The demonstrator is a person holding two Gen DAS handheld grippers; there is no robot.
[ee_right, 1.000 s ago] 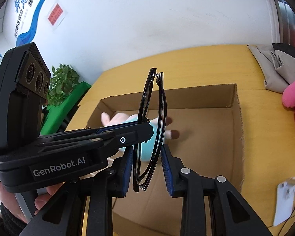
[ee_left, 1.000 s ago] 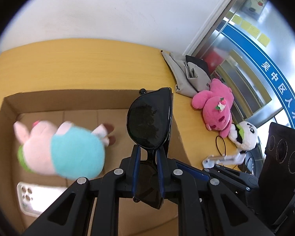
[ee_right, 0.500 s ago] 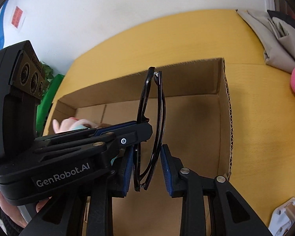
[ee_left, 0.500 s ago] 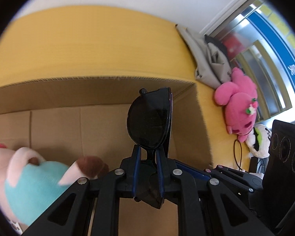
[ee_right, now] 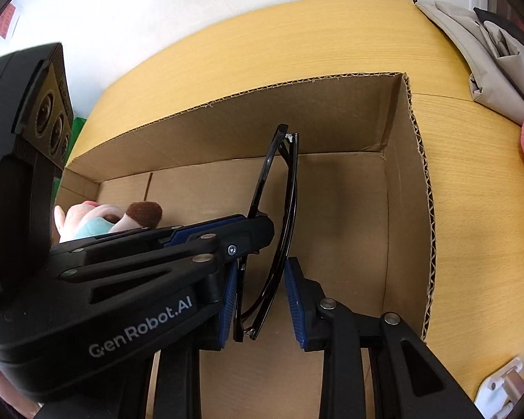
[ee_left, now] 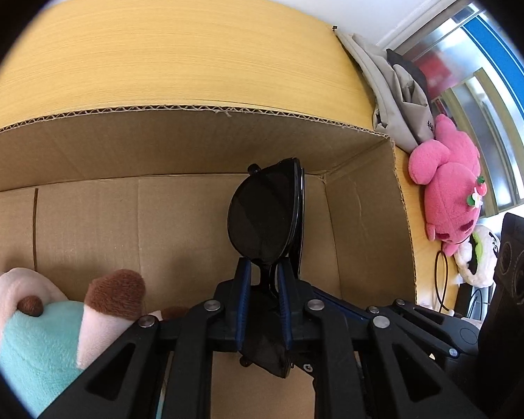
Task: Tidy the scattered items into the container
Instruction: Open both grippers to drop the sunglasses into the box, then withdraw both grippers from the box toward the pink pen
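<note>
Folded black sunglasses stand upright inside the open cardboard box, above its floor near the right wall. My left gripper is shut on them at the bridge, blue pads pressing from both sides. In the right wrist view the sunglasses appear edge-on between my right gripper's blue pads, which close on the folded frame. There the left gripper reaches in from the left over the box. A pink and teal plush lies at the box's left end.
On the wooden table to the right of the box lie a pink plush, a white plush, a grey cloth bag and a black cord loop. A white plastic piece sits near the table's front right.
Both grippers have sunk together with the sunglasses from above the box down into it. The box walls now fill the views, and the phone on its floor has left the picture.
</note>
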